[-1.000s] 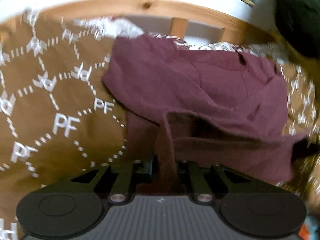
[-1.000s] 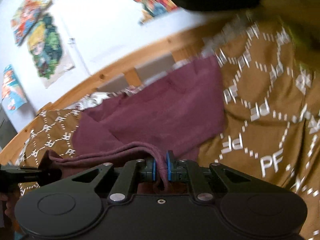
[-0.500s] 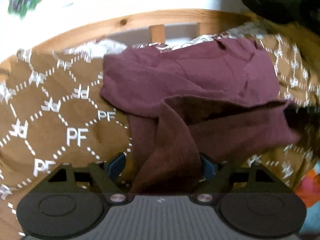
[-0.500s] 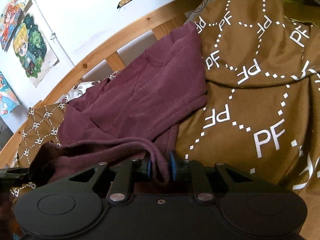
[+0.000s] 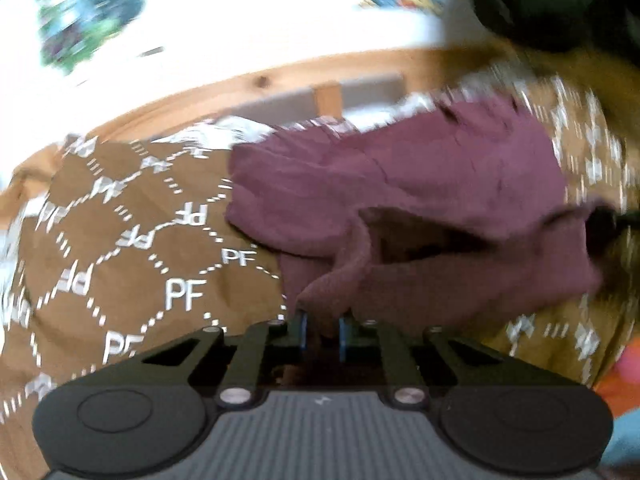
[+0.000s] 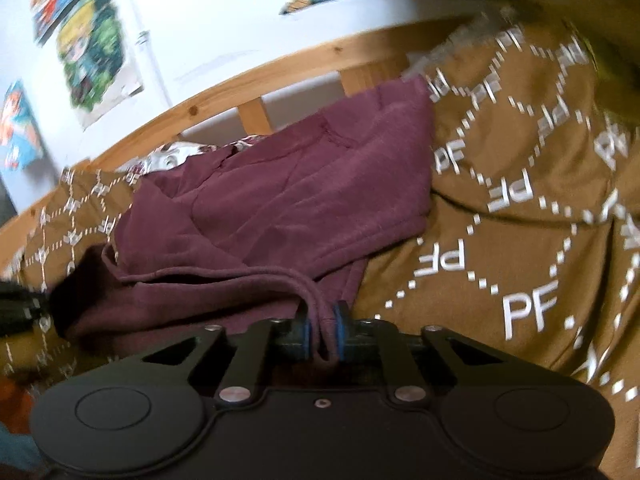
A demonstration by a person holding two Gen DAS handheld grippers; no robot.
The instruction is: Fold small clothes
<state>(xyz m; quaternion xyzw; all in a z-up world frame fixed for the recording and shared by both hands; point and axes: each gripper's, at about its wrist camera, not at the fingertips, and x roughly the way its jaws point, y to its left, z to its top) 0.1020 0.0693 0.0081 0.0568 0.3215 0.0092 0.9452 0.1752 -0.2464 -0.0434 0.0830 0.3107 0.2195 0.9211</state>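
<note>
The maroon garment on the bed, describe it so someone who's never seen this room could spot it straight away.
Find the wooden bed rail under the wall with colourful pictures; below it spreads a brown blanket printed with white PF letters. The maroon garment lies crumpled on that blanket, its near edge pinched at two spots, by the left tool and the right tool. It is the only plain, dark-red fabric there.

A: What is the left gripper (image 5: 322,334) showing?
B: Black linkage arms, blue pads, two silver screws, round discs flanking a ribbed grey body.
A: And the right gripper (image 6: 323,334)?
B: It's looking the same, but with a smooth black body.
</note>
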